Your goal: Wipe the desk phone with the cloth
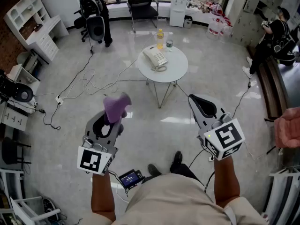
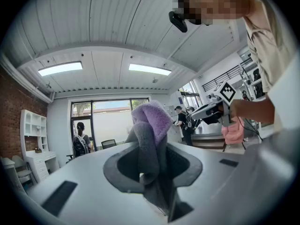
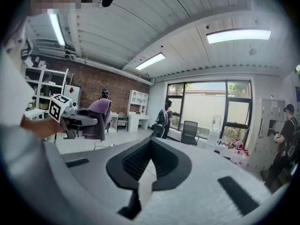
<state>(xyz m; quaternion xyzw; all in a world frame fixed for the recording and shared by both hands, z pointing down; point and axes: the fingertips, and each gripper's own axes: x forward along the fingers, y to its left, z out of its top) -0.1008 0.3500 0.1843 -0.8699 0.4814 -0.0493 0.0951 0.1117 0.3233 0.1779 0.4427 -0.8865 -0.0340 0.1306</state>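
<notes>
Office floor's mostly bare, desk phone (image 1: 155, 58) sits on the round table (image 1: 176, 71), probably light and shovable; left gripper (image 1: 112, 119), well short of it, pinches the soft floppy cloth (image 1: 116, 108) low down, right gripper (image 1: 196, 101) closed, empty.

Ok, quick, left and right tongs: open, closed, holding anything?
Left tongs: closed on the cloth.
Right tongs: closed, empty.

Bright ceiling panels (image 2: 60, 68) and windows (image 3: 213, 108) light evenly; the glossy floor (image 1: 177, 120) glares; fisheye edges bend and darken.
</notes>
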